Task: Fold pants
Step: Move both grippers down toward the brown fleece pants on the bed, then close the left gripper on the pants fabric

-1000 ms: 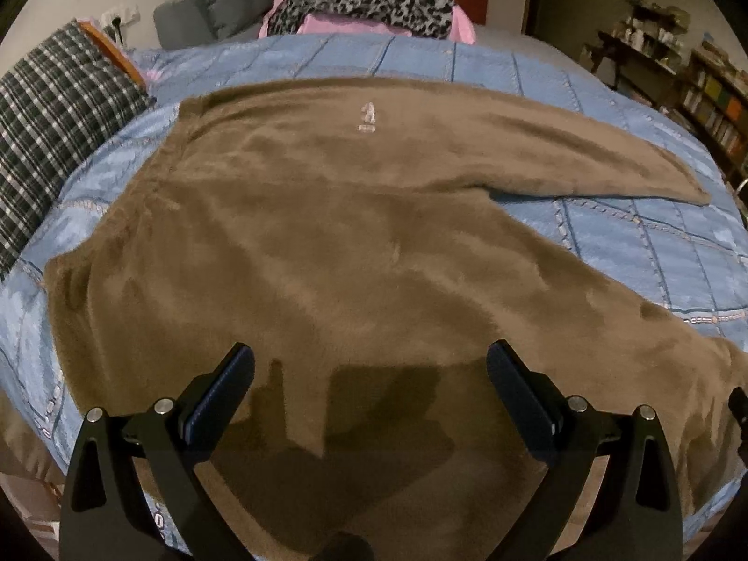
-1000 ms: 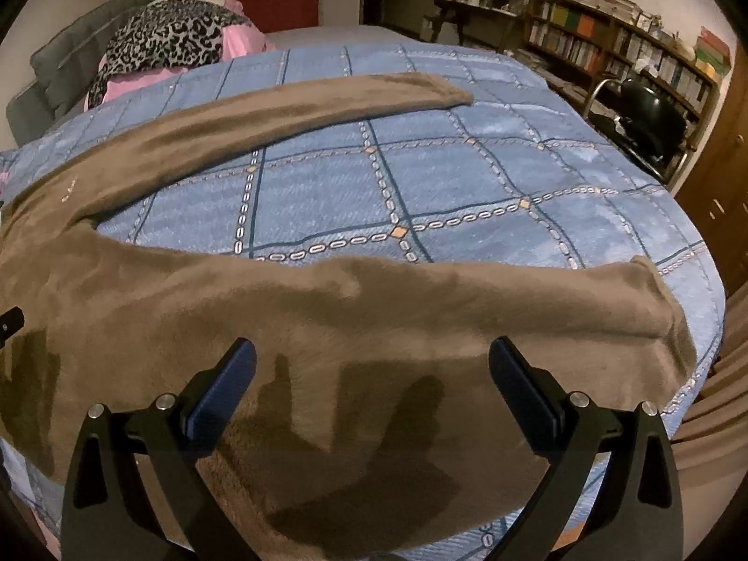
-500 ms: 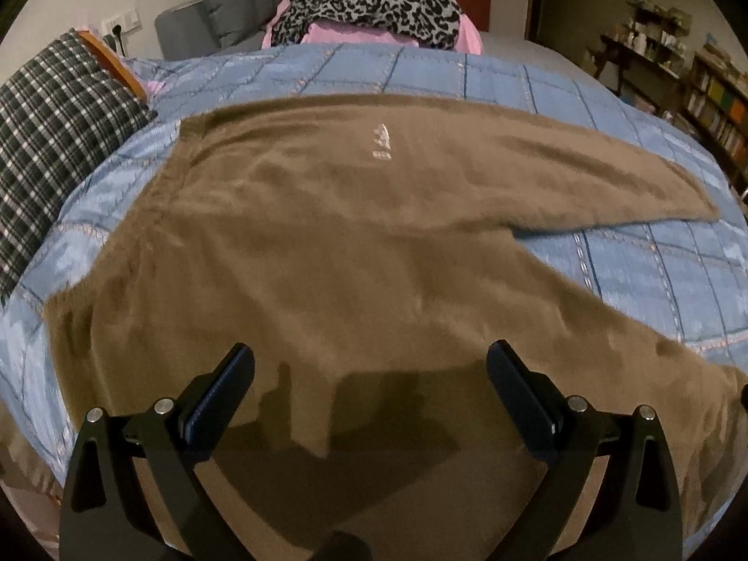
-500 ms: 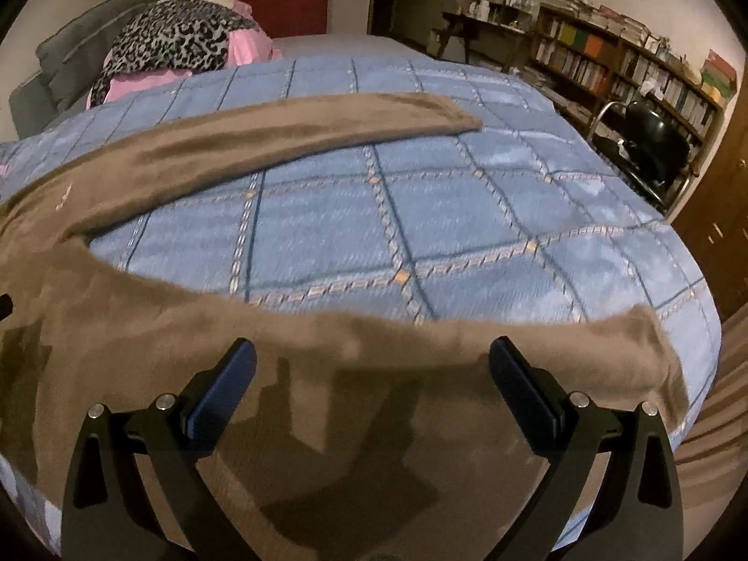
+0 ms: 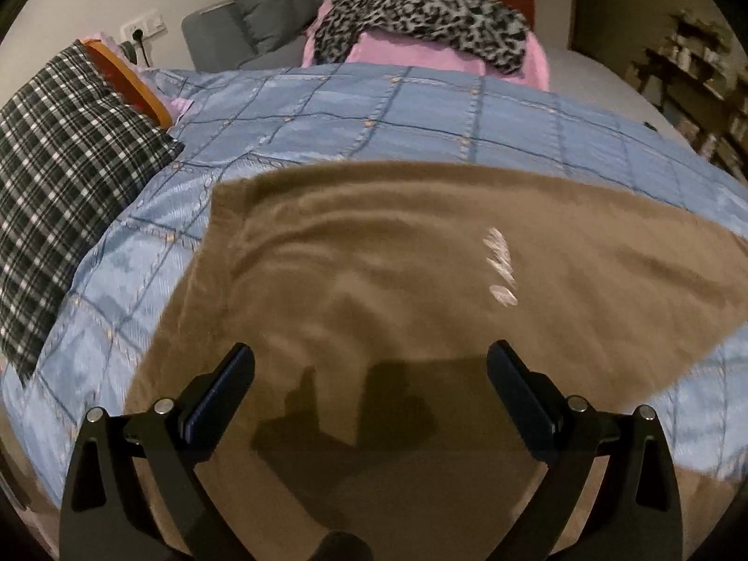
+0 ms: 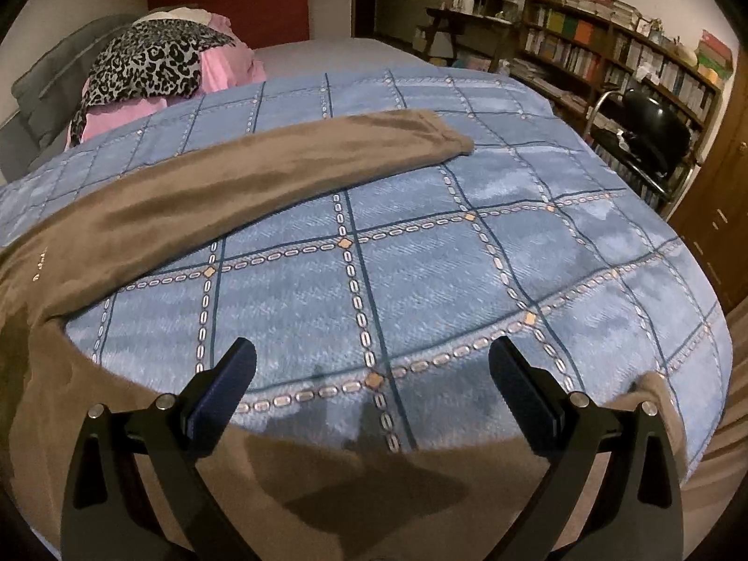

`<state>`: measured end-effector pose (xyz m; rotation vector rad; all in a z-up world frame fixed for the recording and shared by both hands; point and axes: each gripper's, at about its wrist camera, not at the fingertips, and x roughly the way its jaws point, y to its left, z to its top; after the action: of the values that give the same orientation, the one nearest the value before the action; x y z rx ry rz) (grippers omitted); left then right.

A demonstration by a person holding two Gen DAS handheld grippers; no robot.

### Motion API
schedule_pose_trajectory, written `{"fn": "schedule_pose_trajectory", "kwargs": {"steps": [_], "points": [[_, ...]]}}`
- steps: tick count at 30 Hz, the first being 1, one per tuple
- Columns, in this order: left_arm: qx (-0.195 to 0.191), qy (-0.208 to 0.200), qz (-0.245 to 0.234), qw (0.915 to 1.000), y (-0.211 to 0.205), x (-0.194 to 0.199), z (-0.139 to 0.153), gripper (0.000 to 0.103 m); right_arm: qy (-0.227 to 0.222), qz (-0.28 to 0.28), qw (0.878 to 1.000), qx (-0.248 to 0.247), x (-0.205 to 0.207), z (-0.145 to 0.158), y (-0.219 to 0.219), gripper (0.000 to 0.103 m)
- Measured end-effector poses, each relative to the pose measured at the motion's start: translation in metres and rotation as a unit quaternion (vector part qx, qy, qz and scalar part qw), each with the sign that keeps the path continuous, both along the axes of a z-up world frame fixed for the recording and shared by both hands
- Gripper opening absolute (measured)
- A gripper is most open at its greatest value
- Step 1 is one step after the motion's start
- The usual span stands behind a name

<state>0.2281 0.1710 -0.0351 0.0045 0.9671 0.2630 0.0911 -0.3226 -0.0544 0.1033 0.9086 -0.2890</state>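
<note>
Brown fleece pants [image 5: 420,280] lie spread on a blue quilted bedspread [image 5: 420,117], waistband to the left, a small white logo [image 5: 500,266] on top. In the right wrist view the far leg [image 6: 280,163] stretches across the bed and the near leg [image 6: 327,481] lies along the bed's front edge. My left gripper [image 5: 369,374] is open and empty above the seat of the pants. My right gripper [image 6: 371,374] is open and empty above the near leg and the bare bedspread [image 6: 420,257] between the legs.
A plaid pillow [image 5: 56,187] lies at the left. A pink and leopard-print pile [image 5: 420,14] and grey cushions [image 5: 262,4] sit at the bed's far end. Bookshelves [image 6: 607,61] and a black chair [image 6: 650,126] stand to the right.
Both grippers have moved forward over the bed. The left view now sits closer over the waist end and is turned left. The near leg has dropped lower in the right view.
</note>
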Motion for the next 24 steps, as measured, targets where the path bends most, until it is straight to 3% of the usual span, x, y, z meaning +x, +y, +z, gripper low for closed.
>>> {"fn": "schedule_pose_trajectory", "kwargs": {"steps": [7,12,19,24], "points": [[0.021,-0.010,0.040,0.9989,0.057,0.061,0.005,0.098,0.019,0.009,1.000,0.005,0.027,-0.016,0.005,0.100],[0.040,-0.011,0.028,0.9987,0.084,0.097,0.001,0.098,0.031,0.019,0.999,0.005,0.045,-0.024,0.013,0.100],[-0.003,-0.006,0.087,0.9961,0.144,0.127,-0.018,0.098,0.031,0.027,0.999,0.007,0.061,-0.027,0.022,0.100],[-0.047,0.018,0.076,0.9959,0.159,0.137,-0.040,0.097,0.027,0.025,0.999,0.011,0.073,-0.028,0.024,0.100]]}}
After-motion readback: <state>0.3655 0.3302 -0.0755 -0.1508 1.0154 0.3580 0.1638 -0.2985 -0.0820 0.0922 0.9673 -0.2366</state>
